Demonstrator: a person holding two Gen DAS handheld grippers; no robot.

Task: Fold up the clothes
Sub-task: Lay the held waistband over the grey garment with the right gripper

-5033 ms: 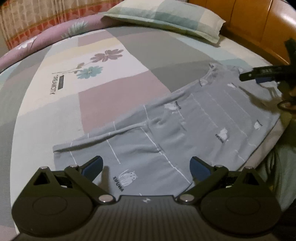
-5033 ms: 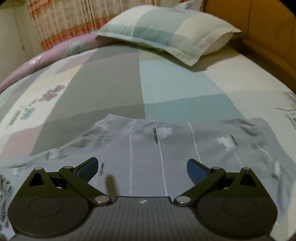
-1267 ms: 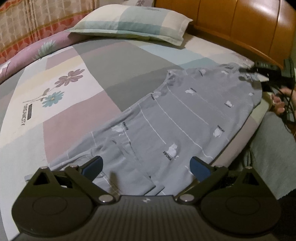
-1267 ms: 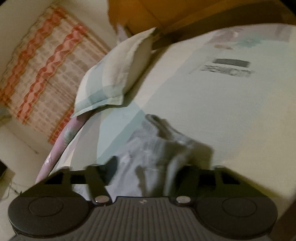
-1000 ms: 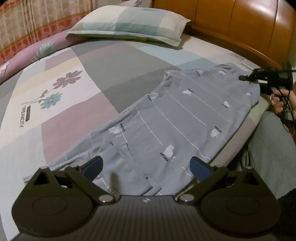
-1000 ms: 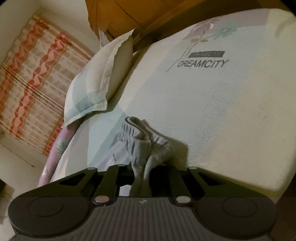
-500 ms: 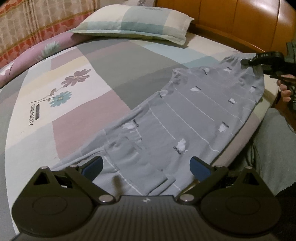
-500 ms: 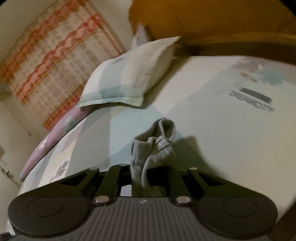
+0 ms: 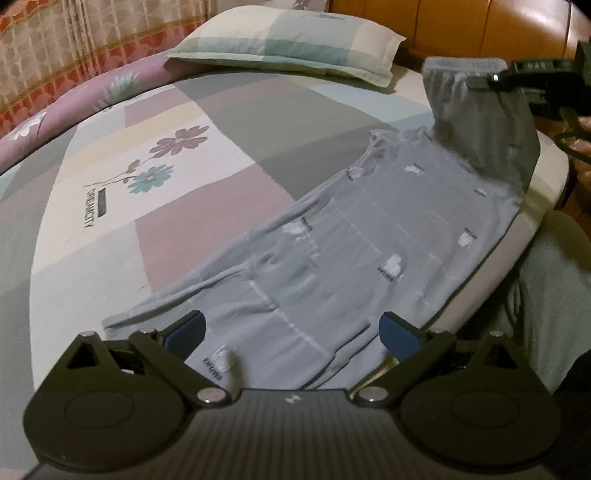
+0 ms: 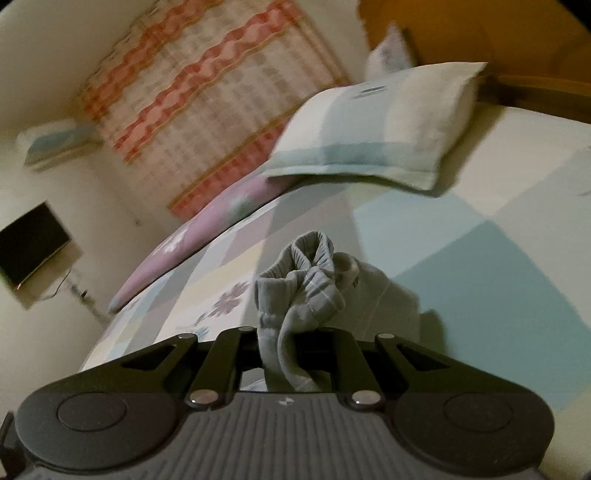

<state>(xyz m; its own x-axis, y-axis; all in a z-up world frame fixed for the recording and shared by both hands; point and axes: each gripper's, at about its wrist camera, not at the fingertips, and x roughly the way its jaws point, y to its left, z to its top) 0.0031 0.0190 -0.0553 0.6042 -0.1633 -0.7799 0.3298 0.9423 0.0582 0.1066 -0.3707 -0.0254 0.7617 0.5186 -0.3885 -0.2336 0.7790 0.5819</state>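
Observation:
Grey pyjama trousers (image 9: 332,251) with white stripes and small white prints lie stretched along the near edge of the bed. My right gripper (image 9: 495,79) is shut on their elastic waistband (image 10: 299,280) and holds that end lifted above the mattress, the cloth hanging down from it. In the right wrist view the bunched waistband sticks out between the closed jaws of my right gripper (image 10: 286,343). My left gripper (image 9: 291,332) hovers open over the leg end of the trousers, with the cloth beneath its blue pads and nothing pinched.
The patchwork bedsheet (image 9: 177,206) lies to the left of the trousers. A checked pillow (image 9: 291,37) rests against the wooden headboard (image 9: 461,22). A person's leg (image 9: 546,273) stands at the bed's right edge. A curtain (image 10: 207,92) and a wall screen (image 10: 29,243) show beyond.
My right gripper has risen with the waistband, pulling that end of the trousers off the bed, and has rolled. My left gripper has drifted a little over the leg end and stays open.

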